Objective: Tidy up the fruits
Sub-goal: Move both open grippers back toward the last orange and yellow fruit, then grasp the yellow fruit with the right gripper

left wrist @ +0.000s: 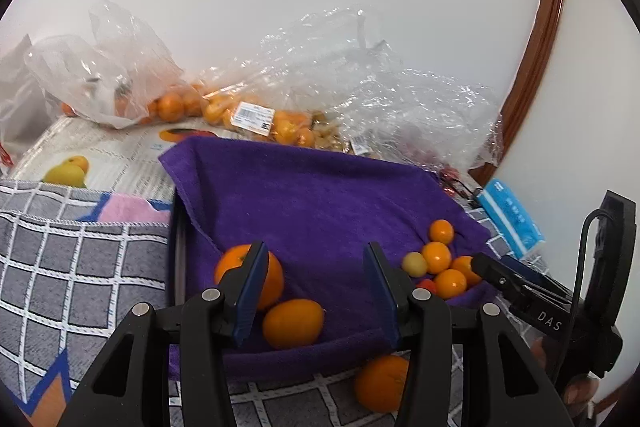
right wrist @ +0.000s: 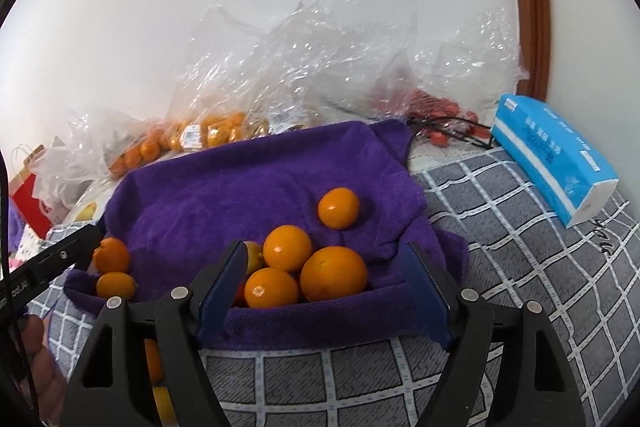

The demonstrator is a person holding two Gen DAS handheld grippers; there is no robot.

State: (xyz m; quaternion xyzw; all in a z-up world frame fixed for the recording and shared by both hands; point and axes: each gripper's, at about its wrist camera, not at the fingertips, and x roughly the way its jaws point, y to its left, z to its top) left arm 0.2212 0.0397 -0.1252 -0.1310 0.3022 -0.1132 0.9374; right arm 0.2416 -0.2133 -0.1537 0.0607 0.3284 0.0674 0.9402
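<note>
A tray lined with a purple towel [left wrist: 320, 203] holds two large oranges [left wrist: 294, 323] at its left and a cluster of small oranges [left wrist: 437, 257] at its right. My left gripper [left wrist: 316, 291] is open and empty, just above the near edge beside the two large oranges. One more orange [left wrist: 380, 383] lies on the cloth outside the tray. In the right wrist view, my right gripper [right wrist: 326, 287] is open and empty over the near edge of the towel [right wrist: 248, 187], around the small-orange cluster [right wrist: 312, 267].
Clear plastic bags of oranges [left wrist: 256, 115] and red fruit [right wrist: 440, 111] lie along the white wall behind the tray. A blue tissue pack [right wrist: 552, 155] lies at the right. A grey checked cloth [left wrist: 60, 259] covers the table. A brown door frame [left wrist: 540, 47] stands at the right.
</note>
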